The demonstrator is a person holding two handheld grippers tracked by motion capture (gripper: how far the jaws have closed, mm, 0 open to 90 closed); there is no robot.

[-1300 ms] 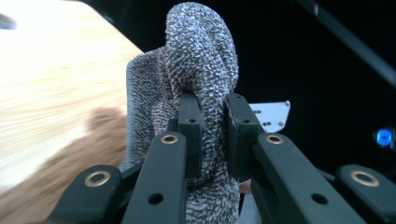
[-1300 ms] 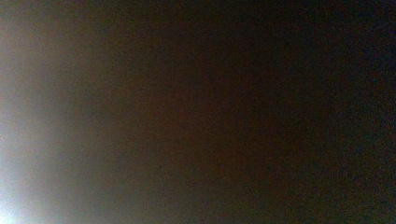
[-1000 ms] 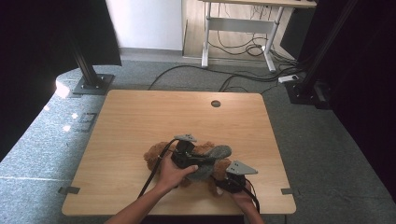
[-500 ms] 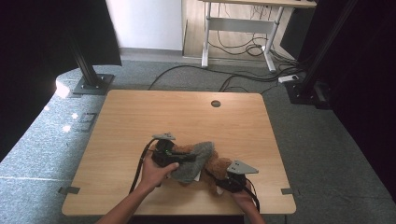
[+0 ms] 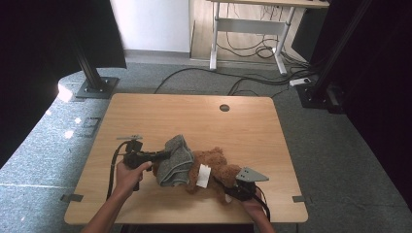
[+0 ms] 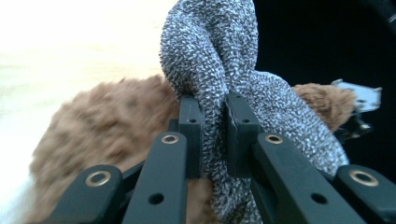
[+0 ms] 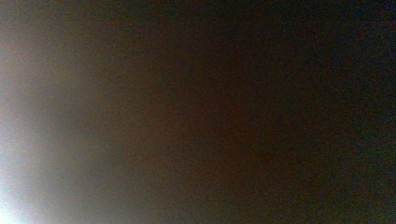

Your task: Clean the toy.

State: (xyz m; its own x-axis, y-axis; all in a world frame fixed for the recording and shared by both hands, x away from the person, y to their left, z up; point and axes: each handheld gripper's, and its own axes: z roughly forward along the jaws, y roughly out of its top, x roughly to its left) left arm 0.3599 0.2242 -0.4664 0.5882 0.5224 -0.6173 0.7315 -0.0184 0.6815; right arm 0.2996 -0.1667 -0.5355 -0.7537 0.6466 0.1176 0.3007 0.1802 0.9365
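Wooden bench (image 5: 145, 116) on grey carpet, cables behind. We clamp the left gripper (image 6: 214, 123) on grey knit cloth (image 5: 175, 160) over the brown plush toy (image 5: 218, 165); its white tag (image 5: 203, 175) is unreadable. Right gripper (image 5: 238, 190) jaws closed at the toy.

Two black hand-held grippers. Left hand-held gripper (image 5: 163, 154): black linkage arms studded with brass-ringed rivets and small round holes, ending in flat rectangular black pads (image 6: 191, 133); small grey plate on top, black cable looping off the rear. Right hand-held gripper (image 5: 232, 187): black body under a grey three-cornered plate, black cable trailing behind. Forearms bare, no sleeves.
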